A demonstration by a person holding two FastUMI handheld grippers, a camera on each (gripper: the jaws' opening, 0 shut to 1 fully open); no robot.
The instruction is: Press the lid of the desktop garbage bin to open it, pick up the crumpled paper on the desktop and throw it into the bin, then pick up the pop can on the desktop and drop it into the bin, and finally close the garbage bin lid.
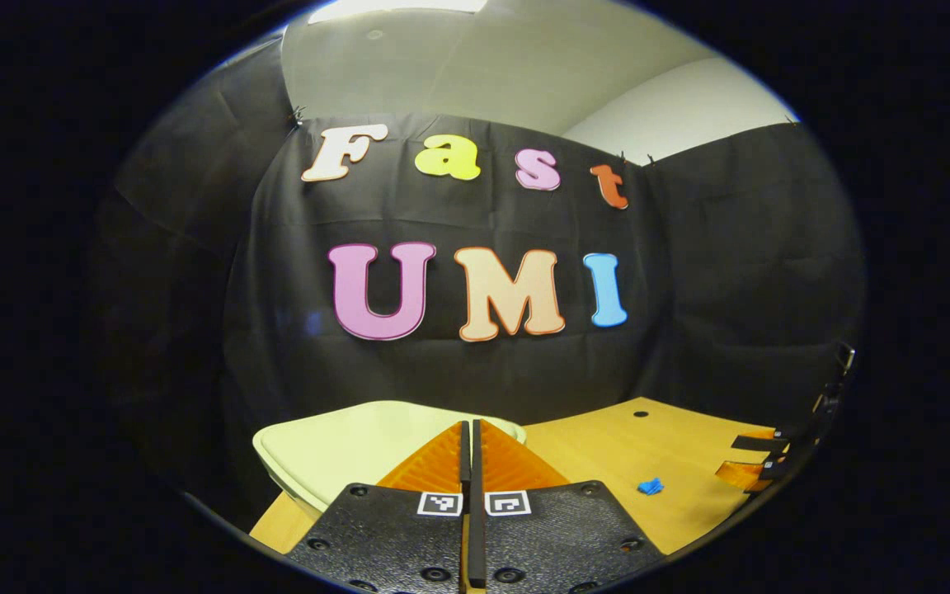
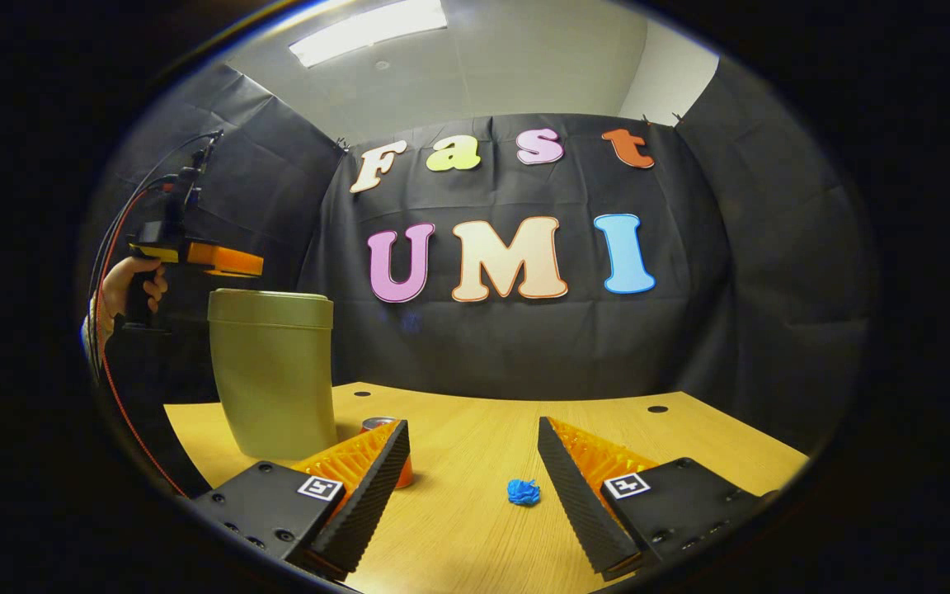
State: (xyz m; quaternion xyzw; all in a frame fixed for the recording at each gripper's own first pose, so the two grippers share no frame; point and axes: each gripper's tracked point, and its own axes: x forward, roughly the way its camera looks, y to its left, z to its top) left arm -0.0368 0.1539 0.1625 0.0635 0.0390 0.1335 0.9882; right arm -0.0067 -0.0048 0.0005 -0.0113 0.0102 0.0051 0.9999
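Booth hung with black cloth, enclosing a pale wooden tabletop. In the right gripper view, the garbage bin stands upright at the left of the tabletop with its lid down. The pop can stands just to the right of the bin's foot, partly hidden behind one finger of the right gripper. The crumpled paper, a small blue wad, lies on the bare wood between the two fingers, which stand wide apart and hold nothing. At far left a hand holds the left gripper just above the lid; whether it touches the lid cannot be told.

In the left gripper view, the left gripper has its fingers pressed together with nothing between them, their tips over the pale lid of the bin. The crumpled paper lies to the right on the tabletop, well apart from the bin. The right gripper shows at the right edge.
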